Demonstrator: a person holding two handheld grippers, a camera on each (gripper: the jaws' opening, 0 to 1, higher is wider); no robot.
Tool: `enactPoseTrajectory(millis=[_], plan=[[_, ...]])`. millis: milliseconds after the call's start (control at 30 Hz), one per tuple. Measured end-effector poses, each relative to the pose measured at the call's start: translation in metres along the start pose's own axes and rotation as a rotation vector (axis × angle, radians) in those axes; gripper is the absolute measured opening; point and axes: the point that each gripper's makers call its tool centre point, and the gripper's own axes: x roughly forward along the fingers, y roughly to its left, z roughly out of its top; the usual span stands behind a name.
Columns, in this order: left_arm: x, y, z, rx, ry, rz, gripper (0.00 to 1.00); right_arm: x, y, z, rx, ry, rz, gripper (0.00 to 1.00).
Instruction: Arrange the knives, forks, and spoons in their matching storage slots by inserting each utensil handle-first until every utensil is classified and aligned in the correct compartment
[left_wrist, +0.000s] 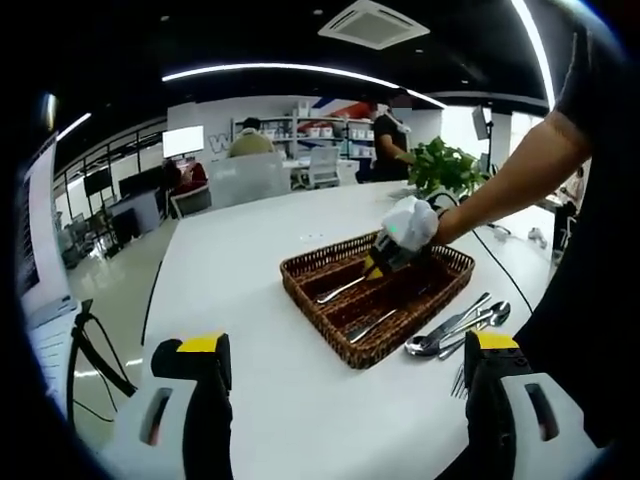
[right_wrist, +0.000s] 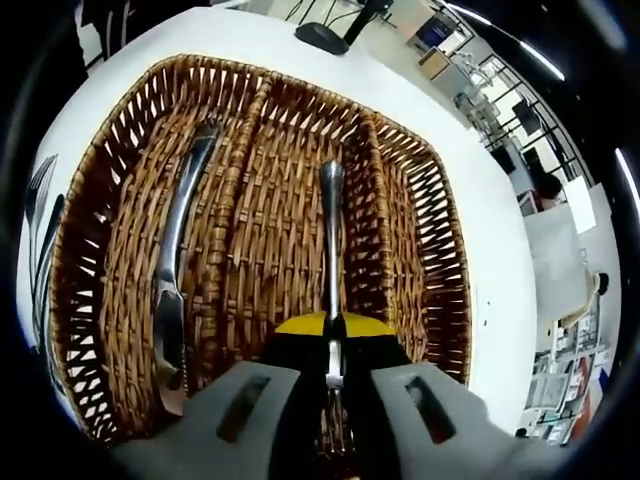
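Observation:
A brown wicker basket (left_wrist: 420, 300) (right_wrist: 250, 110) with three long compartments stands on the white table (left_wrist: 250, 260). My right gripper (left_wrist: 392, 245) (right_wrist: 333, 345) hangs over it, shut on a slim steel utensil (right_wrist: 332, 230) that lies along the middle compartment, rounded handle end pointing away; its head is hidden between the jaws. A steel knife (right_wrist: 175, 270) lies in the left compartment. Loose spoons and forks (left_wrist: 462, 325) lie on the table beside the basket, with fork tines (right_wrist: 38, 205) at the basket's left. My left gripper (left_wrist: 348, 345) is open, low and short of the basket.
A potted green plant (left_wrist: 445, 165) stands behind the basket, and a black stand base (right_wrist: 325, 38) sits past its far end. The person's arm (left_wrist: 520, 170) reaches in from the right. People and chairs (left_wrist: 250, 175) are at the far end of the table.

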Motion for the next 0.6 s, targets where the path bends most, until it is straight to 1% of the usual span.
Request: enactPoseTrajectory(millis=[67, 133, 167, 300, 333, 367, 433, 600], plan=[[0.000, 0.000, -0.001, -0.003, 0.000, -0.001, 0.99, 0.001, 0.000, -0.001, 0.010, -0.010, 0.013, 0.02], [0.001, 0.001, -0.001, -0.003, -0.001, -0.002, 0.99, 0.001, 0.000, 0.000, 0.063, -0.029, 0.030, 0.02], [0.002, 0.000, 0.000, -0.004, -0.002, -0.004, 0.99, 0.000, -0.001, 0.001, 0.071, -0.040, 0.036, 0.02], [0.006, -0.002, 0.002, 0.004, -0.004, -0.017, 0.99, -0.002, 0.000, 0.001, 0.061, -0.038, 0.034, 0.03], [0.008, -0.003, 0.003, 0.005, -0.005, -0.021, 0.99, -0.004, -0.001, 0.002, 0.075, -0.044, 0.032, 0.05], [0.008, -0.004, 0.004, 0.006, -0.006, -0.024, 0.99, -0.005, 0.002, 0.005, 0.102, -0.056, 0.047, 0.08], [0.010, -0.005, 0.005, 0.010, -0.008, -0.029, 0.99, -0.007, 0.001, 0.006, 0.098, -0.051, 0.045, 0.10], [0.013, -0.008, 0.009, 0.021, -0.007, -0.044, 0.99, -0.019, 0.003, 0.015, 0.119, -0.085, 0.060, 0.25]])
